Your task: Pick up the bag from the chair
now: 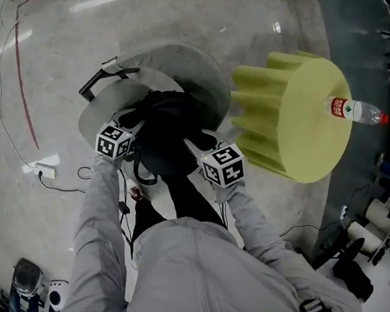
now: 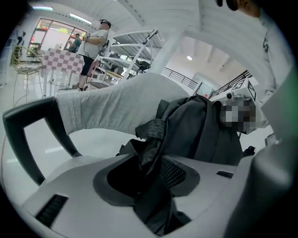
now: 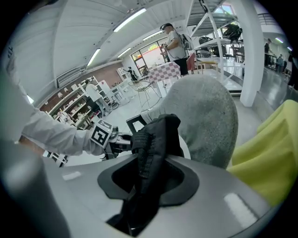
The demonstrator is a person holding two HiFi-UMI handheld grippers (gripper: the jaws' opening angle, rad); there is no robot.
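Note:
A black bag (image 1: 166, 130) lies on the seat of a grey chair (image 1: 200, 71) with a black armrest (image 1: 93, 83). My left gripper (image 1: 133, 130) is at the bag's left side and my right gripper (image 1: 195, 146) at its right. In the left gripper view a fold of black bag fabric (image 2: 195, 130) runs down between the jaws of the left gripper (image 2: 156, 169), which is shut on it. In the right gripper view a black strap of the bag (image 3: 151, 139) is pinched in the right gripper (image 3: 144, 179). The chair back (image 3: 205, 116) rises behind it.
A yellow fluted foam drum (image 1: 297, 111) stands right of the chair, with a water bottle (image 1: 355, 111) lying on top. Cables (image 1: 22, 90) and a power strip (image 1: 45, 170) lie on the floor at left. A person (image 2: 93, 51) stands far off.

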